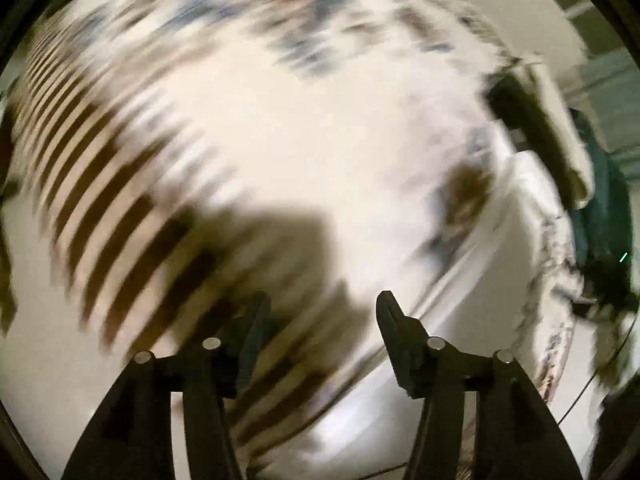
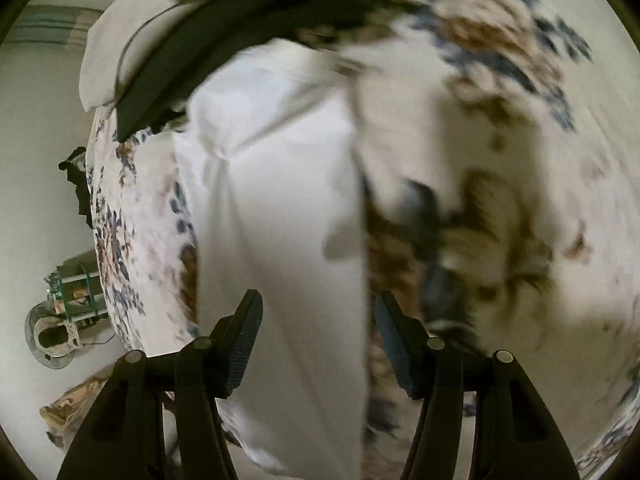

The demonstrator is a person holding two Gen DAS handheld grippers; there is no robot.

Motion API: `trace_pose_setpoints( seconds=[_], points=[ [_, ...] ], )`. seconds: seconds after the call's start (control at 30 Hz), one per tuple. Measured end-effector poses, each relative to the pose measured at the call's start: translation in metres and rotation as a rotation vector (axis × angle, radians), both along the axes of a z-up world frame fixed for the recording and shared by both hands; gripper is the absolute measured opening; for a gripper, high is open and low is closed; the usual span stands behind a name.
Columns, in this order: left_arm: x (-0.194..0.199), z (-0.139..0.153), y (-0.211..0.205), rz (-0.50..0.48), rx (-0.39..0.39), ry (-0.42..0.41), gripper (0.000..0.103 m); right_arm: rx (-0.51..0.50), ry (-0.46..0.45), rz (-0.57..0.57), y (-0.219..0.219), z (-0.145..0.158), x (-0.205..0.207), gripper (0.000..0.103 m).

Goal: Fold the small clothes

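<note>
Both views are blurred by motion. In the left wrist view a white garment (image 1: 452, 344) lies on a floral bedspread (image 1: 280, 40), to the right of my left gripper (image 1: 322, 312), which is open and empty above the fabric. In the right wrist view the white garment (image 2: 280, 200) lies flat on the floral bedspread (image 2: 520, 80), running up between the fingers of my right gripper (image 2: 318, 312). The right gripper is open and holds nothing; its right finger (image 2: 394, 344) sits near the garment's right edge.
A brown-striped patch of fabric (image 1: 100, 208) lies at the left of the bed. A dark cloth (image 2: 224, 40) and a white pillow (image 2: 120, 40) lie at the far end. A fan-like device (image 2: 64, 320) stands on the floor left of the bed.
</note>
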State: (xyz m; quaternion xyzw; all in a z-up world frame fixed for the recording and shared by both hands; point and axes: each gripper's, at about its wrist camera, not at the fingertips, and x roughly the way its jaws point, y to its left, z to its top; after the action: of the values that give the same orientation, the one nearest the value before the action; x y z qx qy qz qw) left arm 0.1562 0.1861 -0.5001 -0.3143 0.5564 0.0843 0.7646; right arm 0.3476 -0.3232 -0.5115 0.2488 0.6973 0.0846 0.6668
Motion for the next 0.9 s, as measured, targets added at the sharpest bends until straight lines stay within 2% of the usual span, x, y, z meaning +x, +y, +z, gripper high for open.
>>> trace_pose_setpoints(
  seconds=[0.1,0.27,0.37,0.5,0.57,0.6,0.63,0.67,0.73,0.83,0.9],
  points=[
    [0.079,0.018,-0.038,-0.126,-0.021,-0.077,0.053,0.04,0.005,-0.049,-0.015,-0.02,-0.008,0.061],
    [0.199,0.024,-0.101,-0.292,-0.032,-0.123,0.053,0.115,-0.025,-0.124,-0.035,-0.041,0.005,0.061],
    [0.257,0.014,-0.14,-0.374,-0.014,-0.138,0.053,0.153,-0.044,-0.17,-0.046,-0.051,0.02,0.061],
    [0.317,-0.018,-0.185,-0.477,0.003,-0.127,0.051,0.171,-0.069,-0.241,-0.056,-0.065,0.038,0.058],
    [0.335,-0.034,-0.202,-0.533,0.029,-0.114,0.049,0.168,-0.069,-0.256,-0.06,-0.071,0.045,0.056],
    [0.342,-0.038,-0.209,-0.571,0.046,-0.124,0.023,0.16,-0.063,-0.264,-0.063,-0.073,0.048,0.056],
    [0.344,-0.04,-0.212,-0.593,0.072,-0.119,0.004,0.155,-0.057,-0.274,-0.064,-0.074,0.051,0.056],
    [0.346,-0.043,-0.213,-0.615,0.083,-0.121,0.004,0.155,-0.055,-0.281,-0.065,-0.075,0.052,0.056],
    [0.34,-0.035,-0.2,-0.595,0.066,-0.171,0.003,0.143,-0.054,-0.287,-0.065,-0.073,0.054,0.056],
    [0.332,-0.015,-0.16,-0.515,0.006,-0.221,0.003,0.128,-0.052,-0.291,-0.054,-0.069,0.058,0.056],
    [0.33,-0.007,-0.133,-0.466,-0.044,-0.226,0.003,0.134,-0.051,-0.29,-0.037,-0.065,0.066,0.056]
  ],
)
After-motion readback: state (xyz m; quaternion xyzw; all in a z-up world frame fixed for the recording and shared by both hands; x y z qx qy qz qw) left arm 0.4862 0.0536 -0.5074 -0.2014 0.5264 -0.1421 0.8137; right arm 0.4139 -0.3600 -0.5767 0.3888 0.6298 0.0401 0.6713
